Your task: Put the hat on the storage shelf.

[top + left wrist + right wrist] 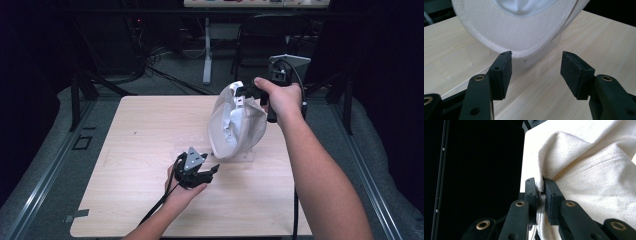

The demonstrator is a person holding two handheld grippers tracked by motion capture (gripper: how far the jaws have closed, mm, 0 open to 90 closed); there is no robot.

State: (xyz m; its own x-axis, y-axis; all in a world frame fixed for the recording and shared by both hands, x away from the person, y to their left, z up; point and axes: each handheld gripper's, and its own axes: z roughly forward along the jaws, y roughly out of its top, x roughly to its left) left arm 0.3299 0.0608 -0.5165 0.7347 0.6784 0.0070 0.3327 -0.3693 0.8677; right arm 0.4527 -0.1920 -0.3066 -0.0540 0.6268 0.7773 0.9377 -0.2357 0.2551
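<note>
My right gripper is clamped tight on a fold of the white cap — cloth pinched between its pads — and holds it up over the far right part of the desk, brim hanging downward near a clear stand. My left gripper sits low over the desk just beside the cap, jaws wide apart and holding nothing — the brim's edge is right ahead of them.

surface: light wooden table | on it: clear stand, near the middle-right
</note>
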